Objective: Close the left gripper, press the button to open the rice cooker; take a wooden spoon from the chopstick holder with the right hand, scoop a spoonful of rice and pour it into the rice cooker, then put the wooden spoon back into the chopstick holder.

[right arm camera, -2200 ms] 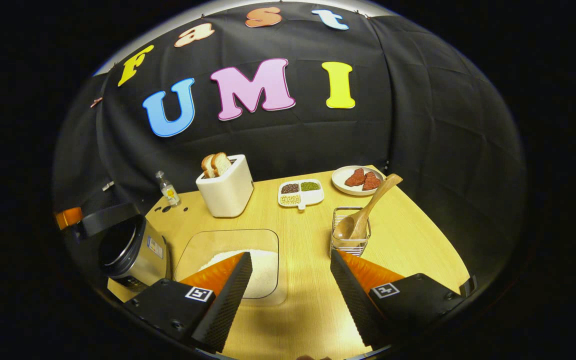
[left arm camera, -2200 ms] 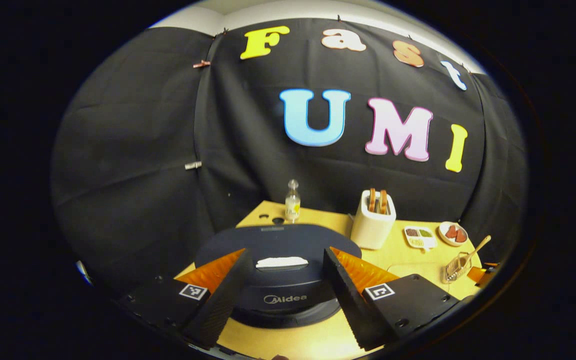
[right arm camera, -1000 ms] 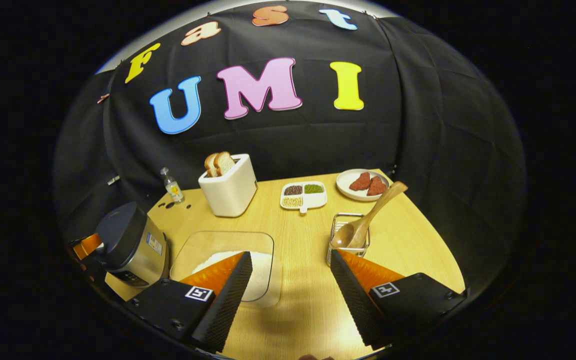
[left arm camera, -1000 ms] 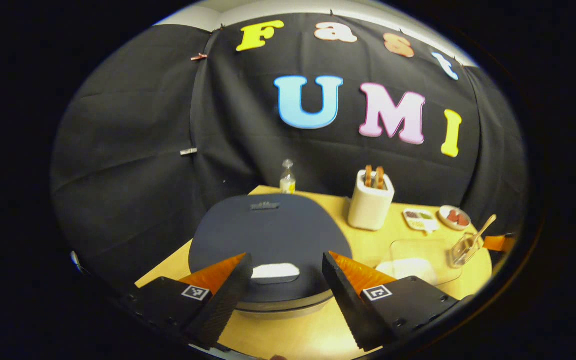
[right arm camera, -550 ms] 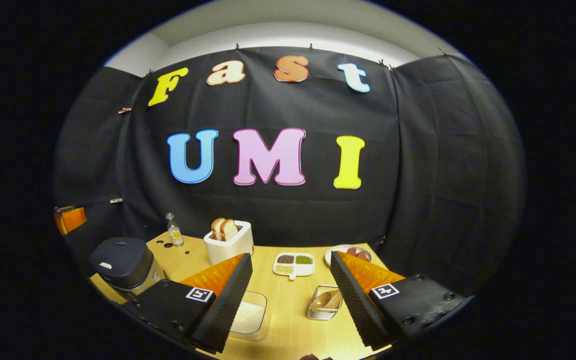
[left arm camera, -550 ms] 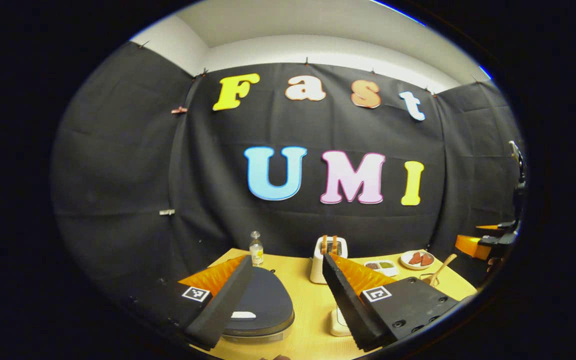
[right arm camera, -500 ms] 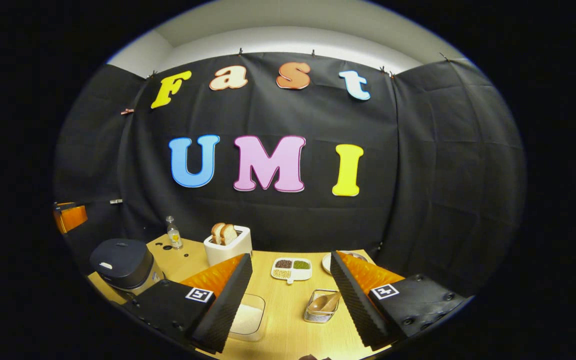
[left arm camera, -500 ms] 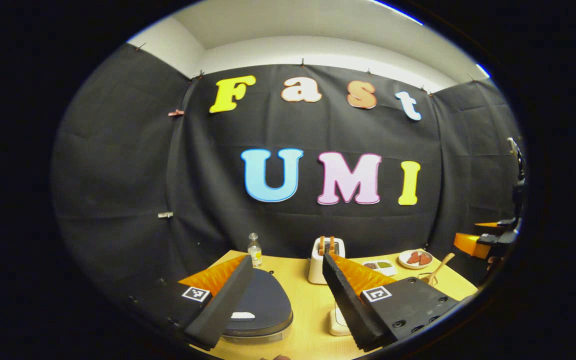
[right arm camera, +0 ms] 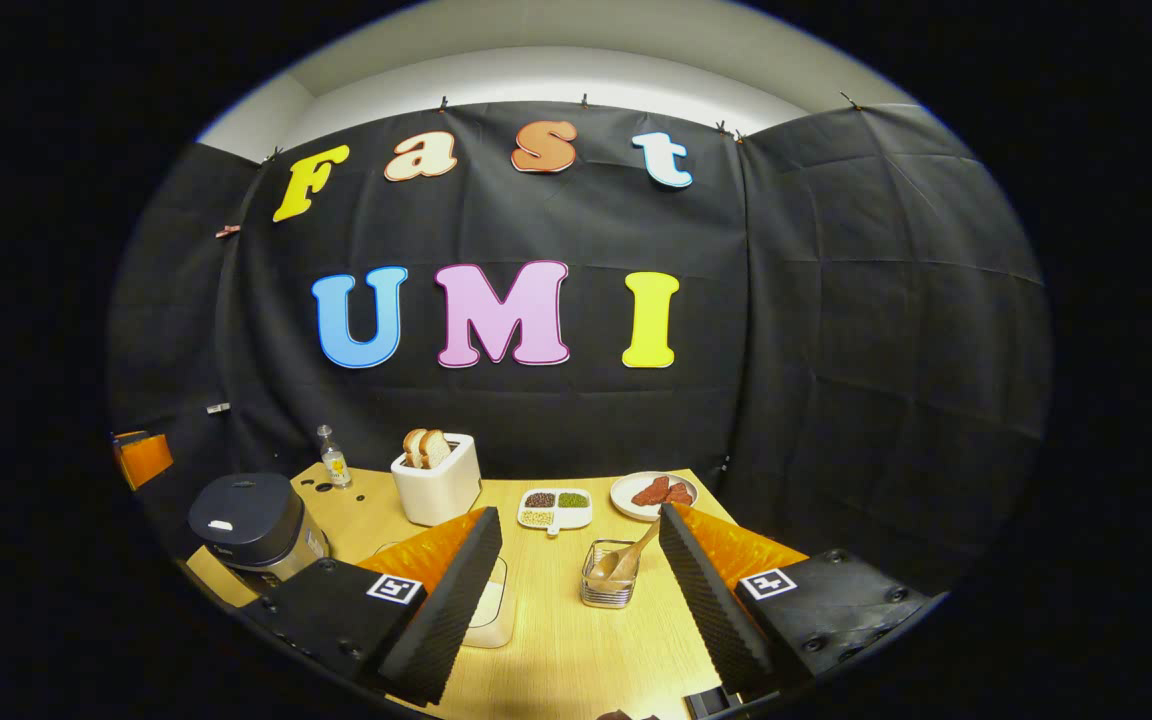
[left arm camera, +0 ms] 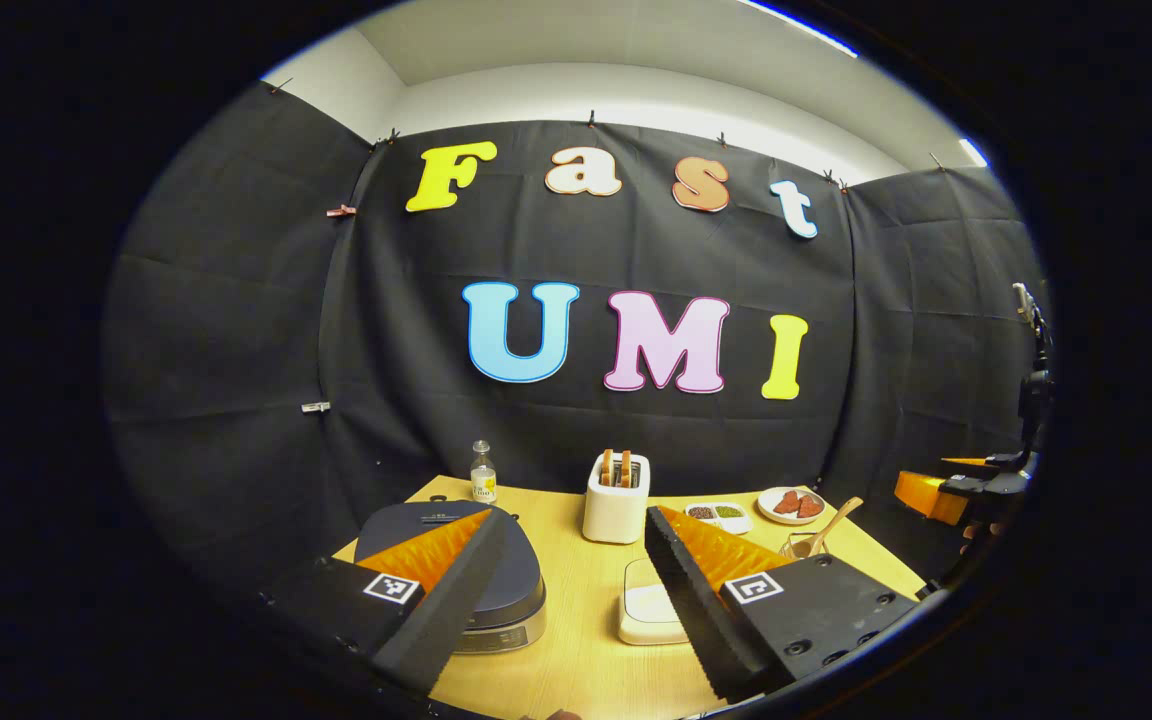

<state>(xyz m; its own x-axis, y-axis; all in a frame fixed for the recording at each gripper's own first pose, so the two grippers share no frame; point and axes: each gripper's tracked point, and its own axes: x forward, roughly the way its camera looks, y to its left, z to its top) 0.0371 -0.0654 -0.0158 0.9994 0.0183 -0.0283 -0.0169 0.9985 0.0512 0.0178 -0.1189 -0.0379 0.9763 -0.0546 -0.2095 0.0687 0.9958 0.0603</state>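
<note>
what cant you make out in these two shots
- Rice cooker, right gripper view: lid shut, so the inside is hidden; its front is cut off by the claw's own finger.
- Rice container, left gripper view: partly behind the left claw's finger.
- Wooden spoon in the chopstick holder: its lower end is too small to tell.
- Divided dish: contents too small to name.

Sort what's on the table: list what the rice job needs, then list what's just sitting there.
Needed: rice cooker, lid down; wooden spoon in the chopstick holder; tray of rice; left gripper and right gripper, both open.

Just sitting there: toaster, small bottle, divided dish, plate.
</note>
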